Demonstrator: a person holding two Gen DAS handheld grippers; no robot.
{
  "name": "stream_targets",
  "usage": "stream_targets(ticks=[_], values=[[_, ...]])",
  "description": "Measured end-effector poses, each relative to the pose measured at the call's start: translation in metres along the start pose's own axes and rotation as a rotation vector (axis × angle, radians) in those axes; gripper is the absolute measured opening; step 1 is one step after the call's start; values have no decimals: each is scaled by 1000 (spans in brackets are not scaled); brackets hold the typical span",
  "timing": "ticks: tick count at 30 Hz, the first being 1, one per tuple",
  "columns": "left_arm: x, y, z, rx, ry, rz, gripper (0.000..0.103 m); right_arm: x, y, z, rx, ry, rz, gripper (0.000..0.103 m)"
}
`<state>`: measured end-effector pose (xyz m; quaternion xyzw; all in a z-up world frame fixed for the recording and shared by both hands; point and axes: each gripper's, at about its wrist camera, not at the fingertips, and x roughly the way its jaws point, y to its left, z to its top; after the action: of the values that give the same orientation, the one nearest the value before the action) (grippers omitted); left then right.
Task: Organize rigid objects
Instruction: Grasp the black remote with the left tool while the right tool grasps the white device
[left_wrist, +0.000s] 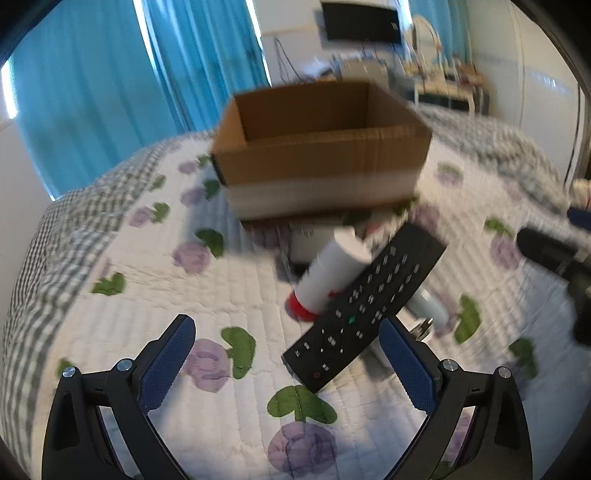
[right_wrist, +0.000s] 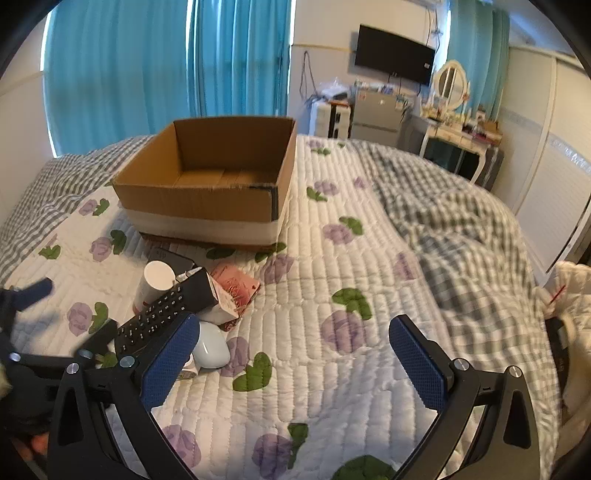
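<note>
A pile of rigid objects lies on the quilted bed in front of an open cardboard box (left_wrist: 317, 155) (right_wrist: 207, 184). A black remote control (left_wrist: 365, 306) (right_wrist: 155, 314) leans on a white tube with a red cap (left_wrist: 332, 273) (right_wrist: 153, 284). A pale blue mouse-like object (right_wrist: 210, 347), a pink packet (right_wrist: 236, 284) and a black-and-white carton (right_wrist: 210, 295) lie beside them. My left gripper (left_wrist: 288, 369) is open and empty, just short of the remote. My right gripper (right_wrist: 295, 362) is open and empty, to the right of the pile.
The floral quilt (right_wrist: 332, 258) covers the bed, with a crumpled grey checked blanket (right_wrist: 461, 229) on the right. Blue curtains (right_wrist: 147, 66), a wall TV (right_wrist: 395, 55) and a dressing table (right_wrist: 454, 122) stand beyond the bed. The left gripper shows at the right view's left edge (right_wrist: 33, 354).
</note>
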<state>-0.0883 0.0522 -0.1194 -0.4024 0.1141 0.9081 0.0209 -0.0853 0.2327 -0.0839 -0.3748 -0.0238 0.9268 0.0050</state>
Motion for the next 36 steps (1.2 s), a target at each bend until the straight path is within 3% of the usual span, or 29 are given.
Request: stream_targets(ticks=[1,5,13,14,16,18,20,23,25,30,33,36], values=[[6,-2,-2,13,19,-2,100,5,-1,-1,4,11,10,103],[25,-13,-6,53,76,-43,80,22,0,-3,12,57,30,103],[40,-29,10,98,40,-113,75,34,3,-3,16,88,37,103],[41,-30,12,100,36,-136,62,35,4,-3,13,93,35,103],[40,-33,13,109,35,-184,46,37,5,-4,8,101,29,103],[39,-36,12,141,36,-175,42,38,6,-4,5,101,24,103],[31,-34,12,137,32,-208,26,37,6,-4,5,99,18,103],[16,-27,14,132,20,-216,16,33,7,-4,1,95,12,103],[6,-17,15,101,17,-238,0,31,9,-5,-7,90,11,103],[-14,10,21,49,-30,-234,0,24,24,-7,-58,83,28,103],[-5,16,17,59,2,-245,1,29,34,-10,-86,106,53,103],[1,12,3,85,22,-212,15,32,40,-12,-112,122,29,103]])
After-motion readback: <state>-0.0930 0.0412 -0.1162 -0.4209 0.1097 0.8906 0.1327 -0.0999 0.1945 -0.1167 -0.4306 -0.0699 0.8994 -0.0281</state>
